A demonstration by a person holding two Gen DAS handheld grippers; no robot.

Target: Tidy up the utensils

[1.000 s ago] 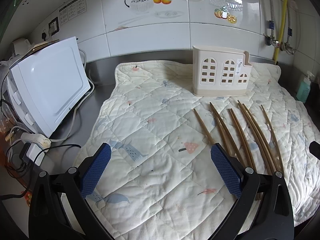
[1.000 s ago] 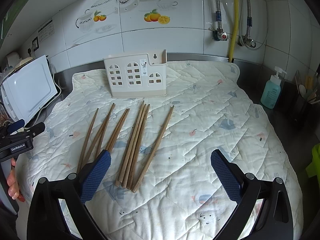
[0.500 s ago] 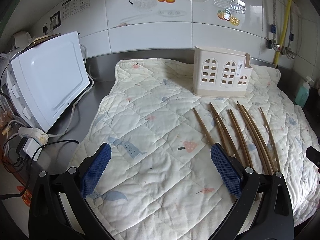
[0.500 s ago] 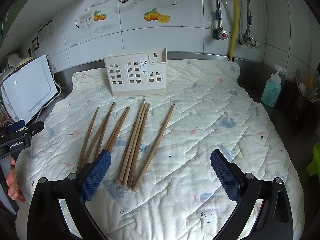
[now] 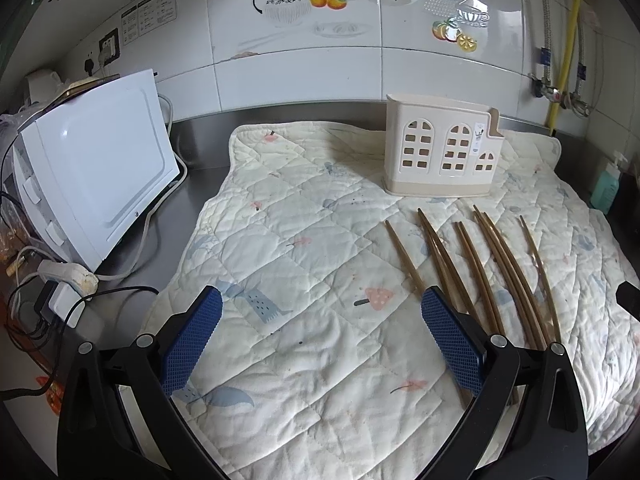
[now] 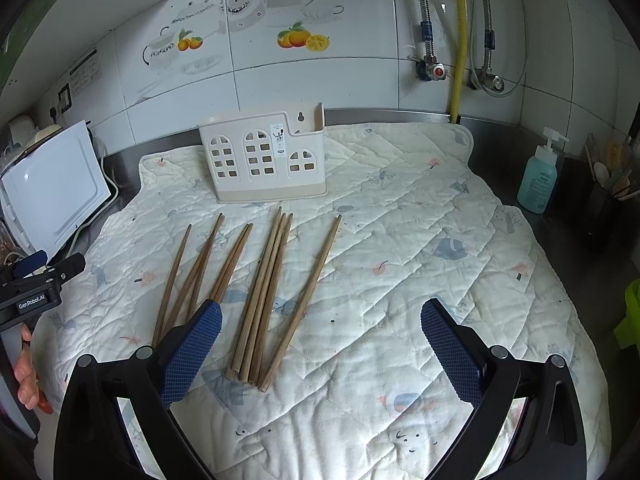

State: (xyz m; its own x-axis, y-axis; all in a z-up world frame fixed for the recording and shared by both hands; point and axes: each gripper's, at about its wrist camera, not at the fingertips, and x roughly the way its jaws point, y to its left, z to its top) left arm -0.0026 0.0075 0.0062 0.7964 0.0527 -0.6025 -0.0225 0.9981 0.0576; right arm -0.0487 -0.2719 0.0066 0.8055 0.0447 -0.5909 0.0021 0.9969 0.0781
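Several brown wooden chopsticks (image 6: 264, 292) lie fanned out on a quilted cream mat (image 6: 400, 280), tips toward a cream utensil holder (image 6: 264, 156) with arched cut-outs at the mat's back. In the left wrist view the chopsticks (image 5: 496, 264) lie to the right, the holder (image 5: 440, 152) behind them. My left gripper (image 5: 320, 336) is open above bare mat (image 5: 300, 240), its right finger over the leftmost sticks' near ends. My right gripper (image 6: 320, 344) is open, hovering over the near ends of the chopsticks. Neither holds anything.
A white appliance (image 5: 100, 184) with cables and a power strip (image 5: 68, 276) stands left of the mat on the steel counter. A teal soap bottle (image 6: 538, 176) and a dark utensil pot (image 6: 608, 200) stand at the right. Pipes (image 6: 458, 40) run down the tiled wall.
The left gripper has drawn back and risen slightly, so the mat and holder look a little farther. The right gripper has hardly moved. Both stay open.
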